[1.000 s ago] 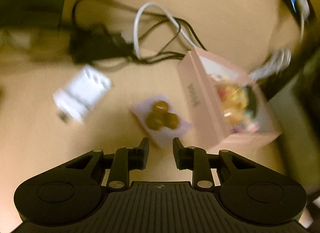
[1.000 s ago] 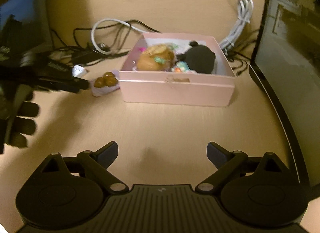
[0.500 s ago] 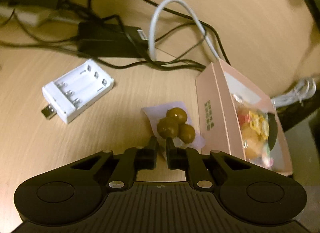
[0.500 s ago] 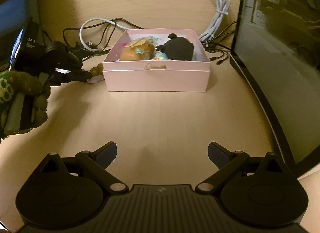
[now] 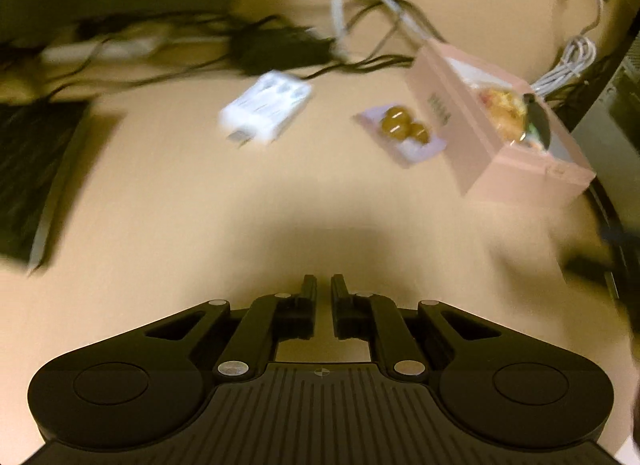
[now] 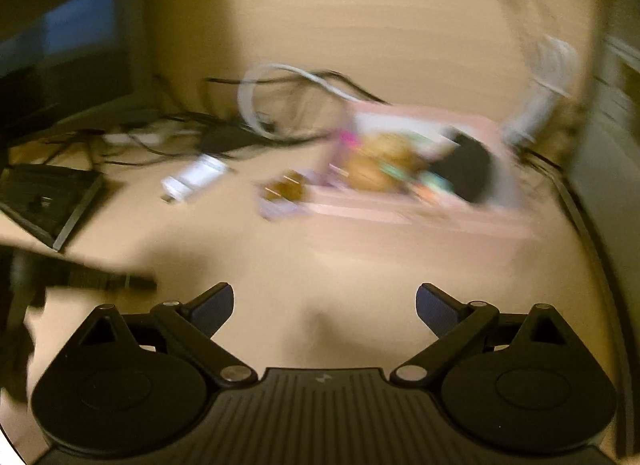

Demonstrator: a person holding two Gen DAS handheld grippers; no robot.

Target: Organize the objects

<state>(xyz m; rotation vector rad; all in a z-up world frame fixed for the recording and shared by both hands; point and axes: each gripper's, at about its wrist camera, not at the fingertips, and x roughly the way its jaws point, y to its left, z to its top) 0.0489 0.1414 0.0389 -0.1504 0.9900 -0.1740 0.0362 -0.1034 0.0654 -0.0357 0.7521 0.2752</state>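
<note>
We hold our left gripper point(image 5: 323, 289) empty above the bench point(image 5: 200, 205), fingers nearly together, and our right gripper point(image 6: 325, 303) with fingers wide. The brown beads point(image 5: 402, 127) on their pale packet lie just beside the pink box point(image 5: 472, 145), still outside it. We judge the pick is yet to come: next we must descend on the beads
</note>
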